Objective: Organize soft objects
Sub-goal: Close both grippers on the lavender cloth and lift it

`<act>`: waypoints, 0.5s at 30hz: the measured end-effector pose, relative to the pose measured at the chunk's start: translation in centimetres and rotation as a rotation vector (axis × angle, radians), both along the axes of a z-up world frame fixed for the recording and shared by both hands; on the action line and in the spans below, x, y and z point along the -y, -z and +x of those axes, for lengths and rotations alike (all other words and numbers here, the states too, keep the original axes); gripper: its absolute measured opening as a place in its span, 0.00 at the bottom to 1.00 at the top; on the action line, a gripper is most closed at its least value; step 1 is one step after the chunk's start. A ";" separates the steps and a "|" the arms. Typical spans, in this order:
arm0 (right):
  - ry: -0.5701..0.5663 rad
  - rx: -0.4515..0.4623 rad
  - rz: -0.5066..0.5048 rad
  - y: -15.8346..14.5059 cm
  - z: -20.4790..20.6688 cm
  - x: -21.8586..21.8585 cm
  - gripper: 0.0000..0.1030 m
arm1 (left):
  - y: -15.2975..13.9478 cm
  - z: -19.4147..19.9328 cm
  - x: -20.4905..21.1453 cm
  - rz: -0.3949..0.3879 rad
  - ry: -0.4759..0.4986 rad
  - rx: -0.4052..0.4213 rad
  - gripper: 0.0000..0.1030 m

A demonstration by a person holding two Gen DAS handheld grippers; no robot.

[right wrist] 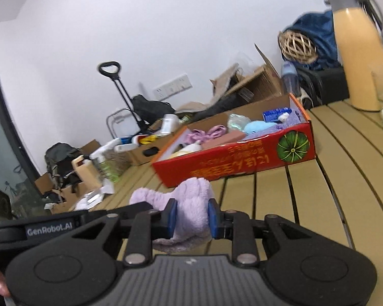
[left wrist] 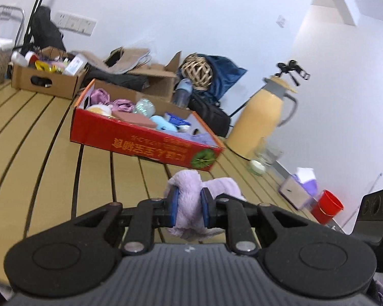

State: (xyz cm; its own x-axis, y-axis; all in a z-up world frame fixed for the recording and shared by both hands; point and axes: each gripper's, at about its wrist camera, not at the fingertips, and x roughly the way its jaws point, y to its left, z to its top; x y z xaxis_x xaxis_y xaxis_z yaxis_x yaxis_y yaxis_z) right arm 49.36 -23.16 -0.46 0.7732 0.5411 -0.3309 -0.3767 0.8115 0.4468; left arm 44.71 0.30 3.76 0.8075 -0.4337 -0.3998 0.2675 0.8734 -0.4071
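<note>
A fluffy lilac cloth point(left wrist: 191, 201) is held in the air above the slatted wooden table by both grippers. My left gripper point(left wrist: 189, 204) is shut on one end of it. My right gripper point(right wrist: 192, 215) is shut on the other end of the cloth point(right wrist: 191, 204), and the left gripper's black body shows at its left. Just beyond stands a red cardboard box point(left wrist: 140, 137) with soft items inside: pink and purple fabric, a pale blue plush, a brown pad. The box also shows in the right wrist view point(right wrist: 232, 155).
A yellow thermos jug point(left wrist: 260, 117), a glass point(left wrist: 266, 153) and a small white candle stand right of the box. A tissue box point(left wrist: 297, 190) and red cup point(left wrist: 328, 206) sit at the table's right edge. Brown cartons point(left wrist: 46, 79), bags and a wicker ball point(left wrist: 197, 72) line the wall.
</note>
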 end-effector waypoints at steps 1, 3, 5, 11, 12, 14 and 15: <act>-0.002 0.011 -0.007 -0.3 -1.4 -0.1 0.24 | -0.5 -1.1 0.1 0.006 0.005 0.013 0.18; -0.003 0.034 -0.020 -1.0 -3.9 0.0 0.24 | -1.2 -3.1 0.4 0.016 0.006 0.042 0.18; -0.004 0.052 -0.011 -1.7 -6.0 0.3 0.24 | -1.8 -4.7 0.5 0.016 0.009 0.060 0.18; -0.001 0.117 -0.005 -3.6 -10.4 0.9 0.24 | -3.1 -8.5 0.8 0.017 0.011 0.107 0.18; -0.002 0.122 -0.006 -3.7 -10.9 0.9 0.24 | -3.1 -8.9 0.8 0.018 0.011 0.109 0.18; -0.002 0.128 -0.003 -3.9 -11.8 1.0 0.24 | -3.2 -9.4 0.8 0.019 0.014 0.116 0.18; -0.002 0.131 -0.003 -3.9 -12.1 1.1 0.24 | -3.3 -9.5 0.8 0.018 0.016 0.117 0.18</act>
State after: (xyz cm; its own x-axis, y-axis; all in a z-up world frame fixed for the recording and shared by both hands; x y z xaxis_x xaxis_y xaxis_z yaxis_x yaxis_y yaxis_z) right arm 37.27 -24.26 3.46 0.8086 0.5421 -0.2289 -0.4333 0.8117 0.3916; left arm 35.19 -0.49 7.01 0.8423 -0.4402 -0.3112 0.3257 0.8755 -0.3569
